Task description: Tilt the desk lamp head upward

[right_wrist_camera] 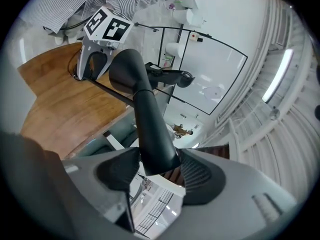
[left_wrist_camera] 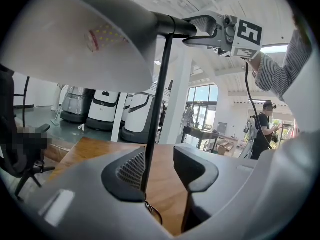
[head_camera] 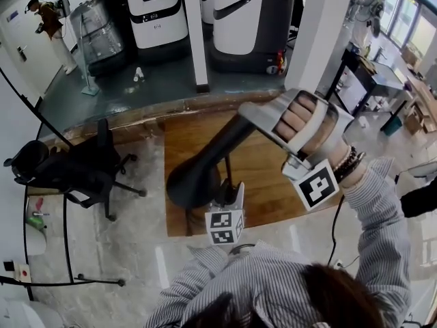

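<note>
A black desk lamp stands on the wooden desk [head_camera: 263,176]. Its cone-shaped head [head_camera: 194,176] points toward me on a thick neck. My right gripper [head_camera: 251,118] is at the neck's far end, which sits between its widely parted jaws [right_wrist_camera: 157,171] without a clear squeeze. My left gripper [head_camera: 223,195] sits low by the thin upright pole [left_wrist_camera: 157,109]. The pole runs between its parted jaws [left_wrist_camera: 157,171], close to the left pad, with a gap to the right one. From below, the head's underside [left_wrist_camera: 85,39] shows its LEDs.
A black office chair [head_camera: 68,169] stands left of the desk. Large white machines [head_camera: 157,12] and a white pillar [head_camera: 321,26] lie beyond the desk's far edge. A dark table [head_camera: 372,80] is at the right, and a person [head_camera: 48,19] stands far off.
</note>
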`<state>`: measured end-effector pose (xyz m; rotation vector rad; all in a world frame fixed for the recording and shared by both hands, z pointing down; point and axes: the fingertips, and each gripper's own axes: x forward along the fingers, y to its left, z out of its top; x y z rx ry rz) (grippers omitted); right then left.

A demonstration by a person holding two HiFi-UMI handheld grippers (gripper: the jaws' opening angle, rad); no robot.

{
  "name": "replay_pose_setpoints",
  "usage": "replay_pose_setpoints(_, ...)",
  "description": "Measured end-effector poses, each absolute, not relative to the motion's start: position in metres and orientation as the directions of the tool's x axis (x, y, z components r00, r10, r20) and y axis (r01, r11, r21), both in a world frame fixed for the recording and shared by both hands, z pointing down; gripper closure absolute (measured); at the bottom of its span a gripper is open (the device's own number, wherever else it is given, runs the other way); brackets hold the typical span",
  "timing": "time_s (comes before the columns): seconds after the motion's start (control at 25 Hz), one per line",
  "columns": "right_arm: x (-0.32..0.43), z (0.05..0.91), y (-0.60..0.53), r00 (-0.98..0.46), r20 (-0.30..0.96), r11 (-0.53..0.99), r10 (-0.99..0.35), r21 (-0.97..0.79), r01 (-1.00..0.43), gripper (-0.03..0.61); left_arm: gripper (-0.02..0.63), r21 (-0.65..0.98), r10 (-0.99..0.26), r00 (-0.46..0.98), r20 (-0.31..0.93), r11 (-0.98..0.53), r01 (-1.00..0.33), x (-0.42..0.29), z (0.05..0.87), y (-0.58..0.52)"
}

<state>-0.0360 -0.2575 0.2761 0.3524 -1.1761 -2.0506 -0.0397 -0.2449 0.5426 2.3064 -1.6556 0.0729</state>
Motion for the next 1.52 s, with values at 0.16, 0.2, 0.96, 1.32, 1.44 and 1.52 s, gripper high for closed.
replay_pose_setpoints(0.16,-0.036,0.275,-0.256,-0.694,0.123,-0.297,-0.709,0.841,0.452,0.325,0.439,0.214,-0.921,0.327,0.213,-0.282,-0.935,-0.040,0.542,-0.246)
replay_pose_setpoints(0.2,-0.036,0.275,-0.256,-0.695,0.119,-0.294,-0.710,0.846,0.445,0.325,0.439,0.216,-0.921,0.326,0.212,-0.281,-0.935,-0.040,0.542,-0.246)
replay_pose_setpoints(0.96,-0.018,0.284,-0.264,-0.665,-0.019,-0.147,-0.747,0.980,0.138,0.325,0.510,0.227,-0.914,0.338,0.222,-0.289,-0.930,-0.044,0.539,-0.252)
replay_pose_setpoints(1.32,-0.012,0.292,-0.267,-0.642,-0.075,-0.065,-0.763,0.997,-0.039,0.325,0.561,0.209,-0.915,0.329,0.233,-0.283,-0.936,-0.049,0.540,-0.254)
replay_pose_setpoints(1.44,-0.011,0.295,-0.267,-0.637,-0.084,-0.028,-0.766,0.995,-0.098,0.325,0.571,0.204,-0.914,0.329,0.235,-0.285,-0.937,-0.049,0.540,-0.255)
replay_pose_setpoints(1.52,-0.008,0.299,-0.266,-0.638,-0.086,0.014,-0.766,0.989,-0.149,0.325,0.571,0.200,-0.912,0.334,0.238,-0.291,-0.936,-0.048,0.540,-0.254)
